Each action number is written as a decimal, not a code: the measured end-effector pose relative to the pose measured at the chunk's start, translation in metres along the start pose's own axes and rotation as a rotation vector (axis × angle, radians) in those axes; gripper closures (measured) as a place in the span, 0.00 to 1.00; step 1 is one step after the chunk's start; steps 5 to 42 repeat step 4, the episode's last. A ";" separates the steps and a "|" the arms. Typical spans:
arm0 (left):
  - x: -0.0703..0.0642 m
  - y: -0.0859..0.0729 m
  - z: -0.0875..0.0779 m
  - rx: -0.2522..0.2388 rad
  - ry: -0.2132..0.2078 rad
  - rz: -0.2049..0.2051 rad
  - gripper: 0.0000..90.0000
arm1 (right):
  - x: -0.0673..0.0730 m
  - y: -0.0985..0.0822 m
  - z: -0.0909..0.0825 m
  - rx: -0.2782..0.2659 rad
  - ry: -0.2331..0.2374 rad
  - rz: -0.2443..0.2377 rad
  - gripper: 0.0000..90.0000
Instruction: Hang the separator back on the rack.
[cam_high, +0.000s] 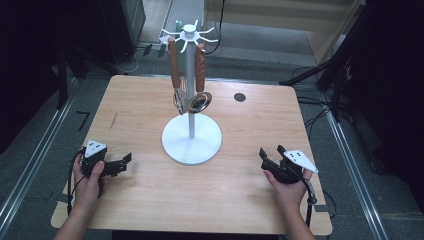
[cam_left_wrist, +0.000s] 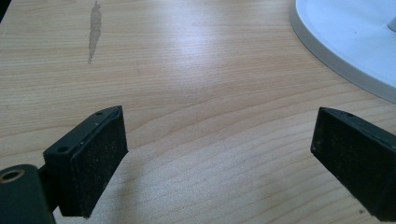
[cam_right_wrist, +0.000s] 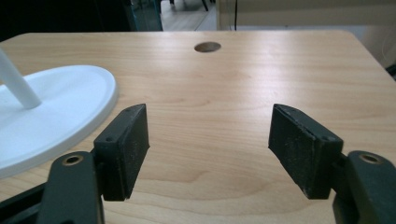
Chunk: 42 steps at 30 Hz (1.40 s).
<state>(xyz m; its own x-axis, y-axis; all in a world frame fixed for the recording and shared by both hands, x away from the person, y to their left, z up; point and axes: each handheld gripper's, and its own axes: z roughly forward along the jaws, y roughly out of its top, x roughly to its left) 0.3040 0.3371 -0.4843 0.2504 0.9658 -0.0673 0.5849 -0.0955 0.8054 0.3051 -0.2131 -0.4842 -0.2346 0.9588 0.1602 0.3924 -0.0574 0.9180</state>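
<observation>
A white utensil stand (cam_high: 191, 138) with a round base (cam_left_wrist: 348, 37) (cam_right_wrist: 51, 116) and a spoked top stands mid-table. Two wooden-handled utensils (cam_high: 174, 75) (cam_high: 200, 70) hang from its spokes, their metal ends close to the pole. My left gripper (cam_high: 124, 161) (cam_left_wrist: 219, 158) rests low on the table at the left, jaws wide apart, nothing between them, the stand's base off to its right. My right gripper (cam_high: 270, 155) (cam_right_wrist: 210, 144) sits at the right front, open and empty, with the base to its left.
The light wooden table (cam_high: 240, 200) has a dark round cable hole (cam_high: 240, 97) (cam_right_wrist: 208, 46) at the back right and a grey smear (cam_left_wrist: 95, 30) at the left. Floor rails and black equipment frames stand around the table.
</observation>
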 end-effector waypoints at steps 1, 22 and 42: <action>0.000 0.000 0.000 0.002 -0.001 0.002 0.05 | -0.002 -0.001 0.002 0.010 -0.013 -0.001 0.34; 0.000 0.000 0.001 0.006 0.000 0.001 0.05 | -0.006 -0.002 0.005 0.022 -0.039 0.005 0.34; 0.000 0.000 0.001 0.006 0.000 0.001 0.05 | -0.006 -0.002 0.005 0.022 -0.039 0.005 0.34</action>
